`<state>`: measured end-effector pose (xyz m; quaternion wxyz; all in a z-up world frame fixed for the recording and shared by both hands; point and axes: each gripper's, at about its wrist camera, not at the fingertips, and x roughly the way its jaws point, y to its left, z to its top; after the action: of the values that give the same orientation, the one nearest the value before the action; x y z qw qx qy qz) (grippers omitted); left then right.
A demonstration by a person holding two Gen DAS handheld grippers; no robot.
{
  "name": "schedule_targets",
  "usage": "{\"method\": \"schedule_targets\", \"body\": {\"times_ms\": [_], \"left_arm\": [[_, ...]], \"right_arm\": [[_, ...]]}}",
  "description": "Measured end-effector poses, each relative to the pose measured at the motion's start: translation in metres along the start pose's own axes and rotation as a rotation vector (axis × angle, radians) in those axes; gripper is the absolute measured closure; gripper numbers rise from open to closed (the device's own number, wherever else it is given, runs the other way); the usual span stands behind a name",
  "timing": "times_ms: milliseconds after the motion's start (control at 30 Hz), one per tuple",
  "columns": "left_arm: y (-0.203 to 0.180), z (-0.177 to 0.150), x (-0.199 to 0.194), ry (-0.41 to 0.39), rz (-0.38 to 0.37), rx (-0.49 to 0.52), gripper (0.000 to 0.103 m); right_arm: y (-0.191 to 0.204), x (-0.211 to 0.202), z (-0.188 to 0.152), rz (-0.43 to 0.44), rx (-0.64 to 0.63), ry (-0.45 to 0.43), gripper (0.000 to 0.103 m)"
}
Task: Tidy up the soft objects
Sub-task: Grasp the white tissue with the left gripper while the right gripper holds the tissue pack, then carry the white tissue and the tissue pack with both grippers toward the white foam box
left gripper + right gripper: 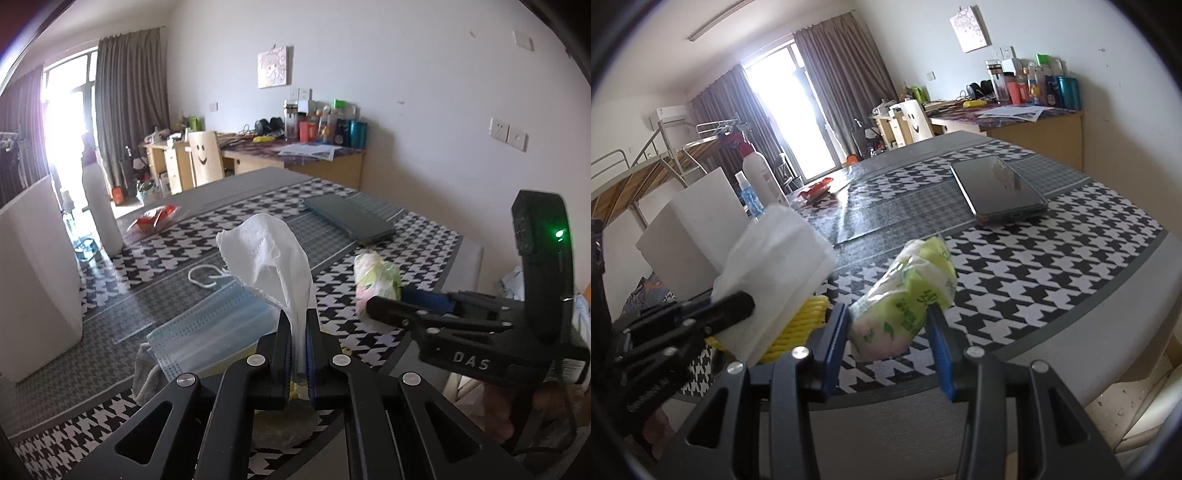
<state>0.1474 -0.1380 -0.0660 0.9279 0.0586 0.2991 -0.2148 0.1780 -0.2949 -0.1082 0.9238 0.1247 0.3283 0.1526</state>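
A: Count them for me, left to right.

B: On the houndstooth table (406, 236): one white box (37, 280) at the far left, one tall white bottle (101, 206) beside it, one red wrapper (155, 218) further back, one blue face mask (207, 332) lying flat with its ear loop out, one white tissue (269, 254), one dark phone (351, 218), and one green-and-pink tissue pack (376, 280). Two grippers.

A: And their state?

B: The left gripper (298, 332) is clamped on the white tissue, jaws pressed together with only the paper between them; the tissue stands up from the fingertips, over the mask. The right gripper (892, 332) is clamped on the tissue pack, its blue pads against either side, and the pack sits tilted just above the table's near edge.

A: What does one camera give that the other lacks?

B: The left wrist view shows the mask plainly; in the right wrist view I cannot find it. The right wrist view shows one yellow rope coil (801, 325) under the tissue (only a sliver of yellow peeps out below the left jaws in the other view), one small blue spray bottle (748, 195) beside the white bottle, and a metal bunk frame (646, 162) at the far left. The left wrist view also shows the right gripper from the side, with a green light lit.
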Motion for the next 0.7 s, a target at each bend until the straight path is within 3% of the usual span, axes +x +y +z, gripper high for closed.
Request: {"method": "schedule_targets", "body": {"times_ms": [700], "left_arm": [[0.021,0.002,-0.045,-0.098,0.06,-0.049,0.096]], "right_arm": [[0.036,-0.02,0.007,0.013,-0.078,-0.062,0.056]]}}
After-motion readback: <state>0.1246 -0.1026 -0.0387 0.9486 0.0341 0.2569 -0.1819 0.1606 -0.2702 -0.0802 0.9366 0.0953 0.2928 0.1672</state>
